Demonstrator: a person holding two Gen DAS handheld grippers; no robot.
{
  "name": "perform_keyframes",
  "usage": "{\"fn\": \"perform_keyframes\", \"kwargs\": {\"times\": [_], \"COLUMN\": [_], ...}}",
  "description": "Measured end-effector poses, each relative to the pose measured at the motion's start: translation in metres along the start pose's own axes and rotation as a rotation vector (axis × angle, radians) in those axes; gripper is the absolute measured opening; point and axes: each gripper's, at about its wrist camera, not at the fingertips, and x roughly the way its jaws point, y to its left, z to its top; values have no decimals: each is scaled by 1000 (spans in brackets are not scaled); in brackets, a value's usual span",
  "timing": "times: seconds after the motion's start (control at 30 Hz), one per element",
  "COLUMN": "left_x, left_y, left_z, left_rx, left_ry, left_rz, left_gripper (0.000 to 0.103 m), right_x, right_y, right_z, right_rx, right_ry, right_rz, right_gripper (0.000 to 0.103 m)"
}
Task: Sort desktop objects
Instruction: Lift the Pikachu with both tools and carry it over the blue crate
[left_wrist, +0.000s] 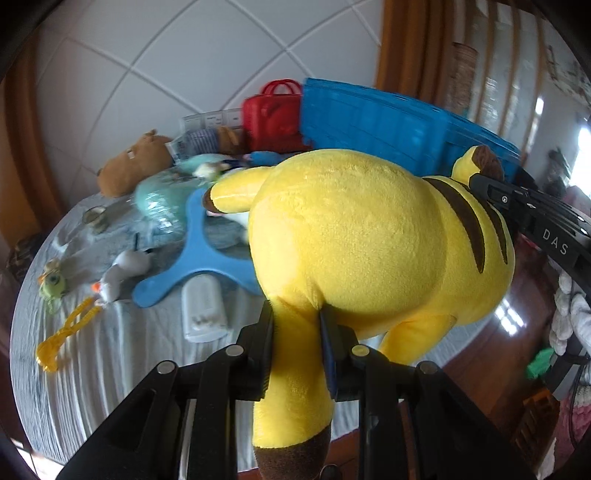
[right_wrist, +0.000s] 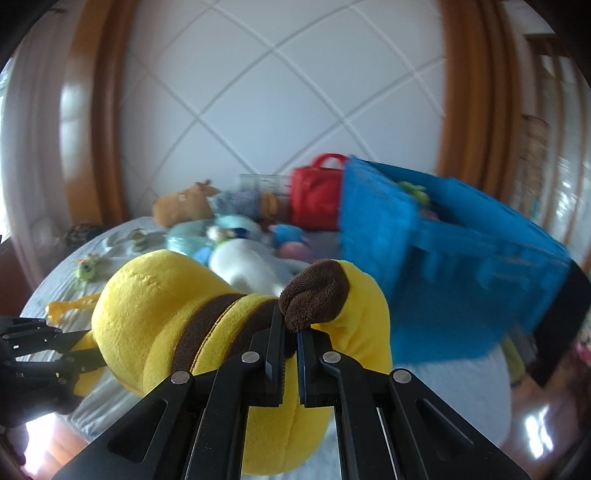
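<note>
A big yellow plush toy (left_wrist: 354, 236) with brown stripes hangs in the air between both grippers, above the grey-clothed table (left_wrist: 110, 354). My left gripper (left_wrist: 297, 328) is shut on one of its yellow, brown-tipped ears. My right gripper (right_wrist: 291, 332) is shut on the plush toy (right_wrist: 155, 302) at its brown-based tail. The right gripper's black body (left_wrist: 535, 221) reaches in from the right in the left wrist view. A blue plastic crate (right_wrist: 443, 266) stands just right of the toy, with small toys inside it.
On the table lie a blue three-armed piece (left_wrist: 207, 251), a white remote-like case (left_wrist: 203, 310), a yellow plastic clip (left_wrist: 62, 339), a green monster figure (left_wrist: 53, 284), a brown plush (left_wrist: 133, 162) and a red toy bag (left_wrist: 277, 118). Dark wooden floor shows right.
</note>
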Motion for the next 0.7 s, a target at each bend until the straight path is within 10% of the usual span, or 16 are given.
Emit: {"fn": "perform_keyframes", "kwargs": {"times": [0.33, 0.7], "left_x": [-6, -5], "left_y": [-84, -162], "left_z": [4, 79], "left_rx": [130, 163], "left_ry": [6, -76], "left_rz": [-174, -165], "left_gripper": [22, 22], "right_x": [-64, -87], "right_y": [-60, -152], "right_z": [-28, 9], "right_rx": [95, 75], "right_ry": [20, -66], "right_rz": [-201, -216], "right_gripper": [5, 5]}}
